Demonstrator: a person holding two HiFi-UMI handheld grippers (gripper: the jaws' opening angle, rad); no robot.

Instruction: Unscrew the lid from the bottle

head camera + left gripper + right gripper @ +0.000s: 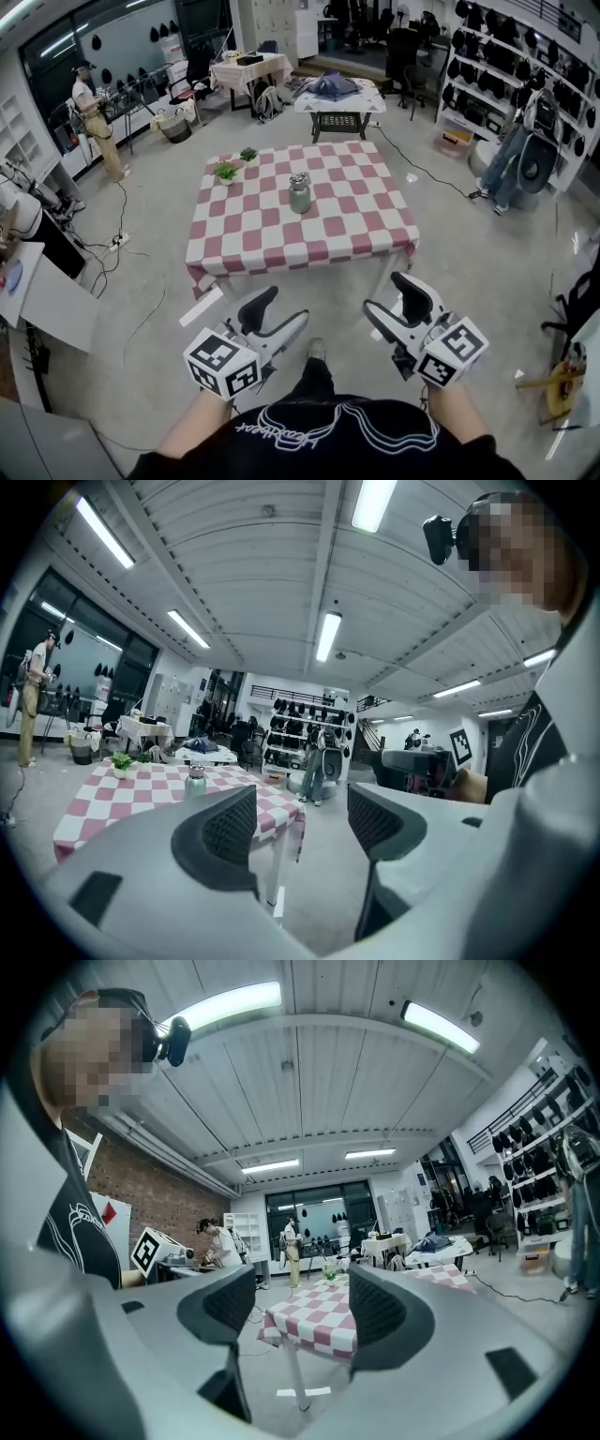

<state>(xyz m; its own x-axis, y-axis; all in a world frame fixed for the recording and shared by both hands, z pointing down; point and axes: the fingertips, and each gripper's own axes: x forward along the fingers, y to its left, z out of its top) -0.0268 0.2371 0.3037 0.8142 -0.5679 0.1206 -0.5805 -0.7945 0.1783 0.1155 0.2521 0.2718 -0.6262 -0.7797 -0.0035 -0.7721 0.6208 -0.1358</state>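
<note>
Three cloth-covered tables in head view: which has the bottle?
The red-and-white checked table, nearest the camera: the bottle stands upright near its middle. The beige-clothed table and the white table with a blue heap stand farther back.

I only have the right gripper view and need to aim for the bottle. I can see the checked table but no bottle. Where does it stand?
Observer: In the head view the bottle stands upright near the middle of the checked table.
Operator: Is its lid off?
Observer: No, the silver lid sits on top of it.
Operator: And the left hand-held gripper?
Observer: The left hand-held gripper is short of the table's near edge, with its jaws apart and nothing between them.
</note>
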